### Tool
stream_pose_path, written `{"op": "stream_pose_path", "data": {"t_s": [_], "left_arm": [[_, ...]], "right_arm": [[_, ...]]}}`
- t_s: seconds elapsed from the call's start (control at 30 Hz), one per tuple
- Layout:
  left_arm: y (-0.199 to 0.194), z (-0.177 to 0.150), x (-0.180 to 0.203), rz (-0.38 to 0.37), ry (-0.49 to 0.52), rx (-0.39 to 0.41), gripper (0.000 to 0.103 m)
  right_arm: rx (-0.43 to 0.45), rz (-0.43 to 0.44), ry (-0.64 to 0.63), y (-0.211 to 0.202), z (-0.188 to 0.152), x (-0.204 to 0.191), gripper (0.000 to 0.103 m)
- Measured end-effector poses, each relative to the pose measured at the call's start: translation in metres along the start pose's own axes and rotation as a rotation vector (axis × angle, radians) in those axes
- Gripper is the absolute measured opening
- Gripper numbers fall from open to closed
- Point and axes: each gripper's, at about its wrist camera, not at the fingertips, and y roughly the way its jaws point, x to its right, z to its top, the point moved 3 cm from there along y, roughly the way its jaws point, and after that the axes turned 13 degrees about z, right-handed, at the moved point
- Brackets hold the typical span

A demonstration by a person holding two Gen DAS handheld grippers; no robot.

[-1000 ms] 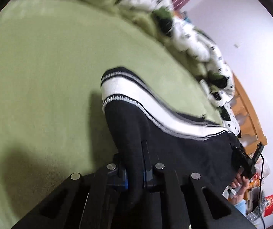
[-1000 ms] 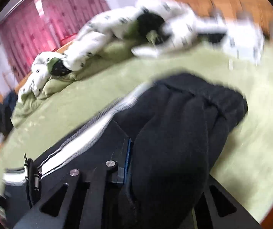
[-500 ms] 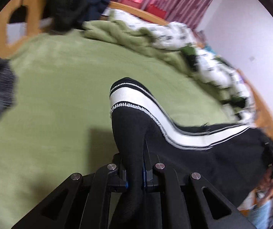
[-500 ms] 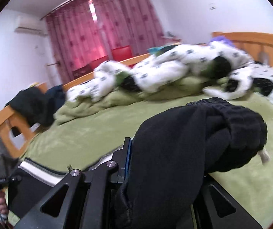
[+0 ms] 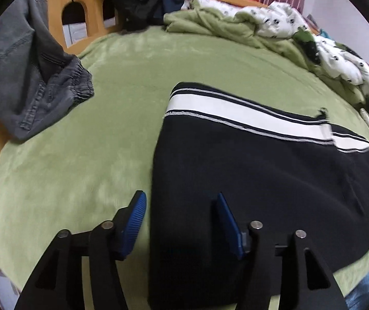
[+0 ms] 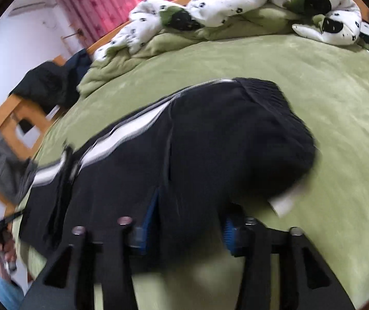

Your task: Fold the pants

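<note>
Now my left gripper (image 5: 179, 222) has just been opening; its jaws stand apart with the edge of the black pants (image 5: 249, 170) between them, unpinched. My right gripper (image 6: 187, 222) has also just been opening around the pants' bunched waist. The pants lie mid-frame on the green blanket (image 5: 68, 155).

Both grippers angled down over the pants, jaws parted.

Left gripper (image 5: 180, 208): just been opening, blue pads (image 5: 134, 223) apart, pants (image 5: 249, 170) edge lying between, untouched by either pad. Right gripper (image 6: 189, 222): also just been opening, cloth bunched in the gap, contact with the pads blurred and unclear.
</note>
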Motion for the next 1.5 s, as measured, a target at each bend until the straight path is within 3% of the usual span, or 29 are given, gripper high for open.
{"op": "stream_pose_path", "data": {"t_s": [0.1,0.2,0.3,0.43,0.53,0.57,0.63,0.73,0.83,0.93,1.0,1.07,1.13,1.27,1.33,1.4,1.5], "left_arm": [[-0.022,-0.007,0.001,-0.034,-0.003,0.017,0.061],[-0.031,-0.009,0.012,-0.095,-0.025,-0.006,0.061],[-0.034,-0.008,0.029,-0.150,-0.050,-0.028,0.061],[-0.031,0.004,0.055,-0.133,-0.052,-0.046,0.061],[-0.033,0.003,0.072,-0.126,-0.063,-0.046,0.061],[-0.032,0.003,0.077,-0.123,-0.064,-0.051,0.061],[-0.030,0.002,0.083,-0.118,-0.060,-0.059,0.061],[-0.026,0.001,0.088,-0.106,-0.053,-0.075,0.061],[-0.023,0.000,0.089,-0.098,-0.041,-0.076,0.061],[-0.022,-0.003,0.088,-0.102,-0.045,-0.082,0.061],[-0.022,-0.005,0.086,-0.114,-0.050,-0.088,0.061],[-0.022,-0.008,0.084,-0.130,-0.050,-0.088,0.061],[-0.022,-0.011,0.082,-0.153,-0.033,-0.081,0.061],[-0.023,-0.016,0.081,-0.190,-0.024,-0.070,0.061],[-0.024,-0.019,0.080,-0.223,-0.032,-0.075,0.061],[-0.030,-0.022,0.075,-0.254,-0.038,-0.065,0.061],[-0.042,-0.029,0.061,-0.285,-0.049,-0.041,0.061]], "right_arm": [[0.059,-0.092,-0.074,-0.037,-0.018,0.008,0.057],[0.054,-0.164,-0.082,-0.038,-0.015,0.030,0.069],[0.007,-0.116,0.022,-0.015,-0.011,0.056,0.069],[0.020,-0.045,0.076,0.020,0.011,0.069,0.069],[-0.002,-0.044,0.060,0.046,0.025,0.069,0.074],[-0.017,-0.044,0.045,0.051,0.029,0.068,0.064],[0.029,-0.058,-0.063,0.045,0.040,0.055,0.056],[0.138,-0.218,-0.376,0.016,0.057,0.035,0.054],[0.079,-0.251,-0.464,0.015,0.062,0.044,0.057],[-0.088,-0.311,-0.516,0.032,0.045,0.062,0.067],[-0.149,-0.352,-0.516,0.032,0.028,0.071,0.068],[-0.150,-0.406,-0.476,0.019,0.015,0.078,0.068],[-0.117,-0.381,-0.372,-0.005,0.008,0.082,0.068],[0.006,-0.145,-0.005,-0.049,0.003,0.086,0.069],[0.023,-0.026,0.132,-0.050,0.001,0.082,0.071],[0.029,0.037,0.212,-0.039,0.004,0.075,0.071],[0.075,0.022,0.296,-0.017,0.015,0.072,0.075]]}}
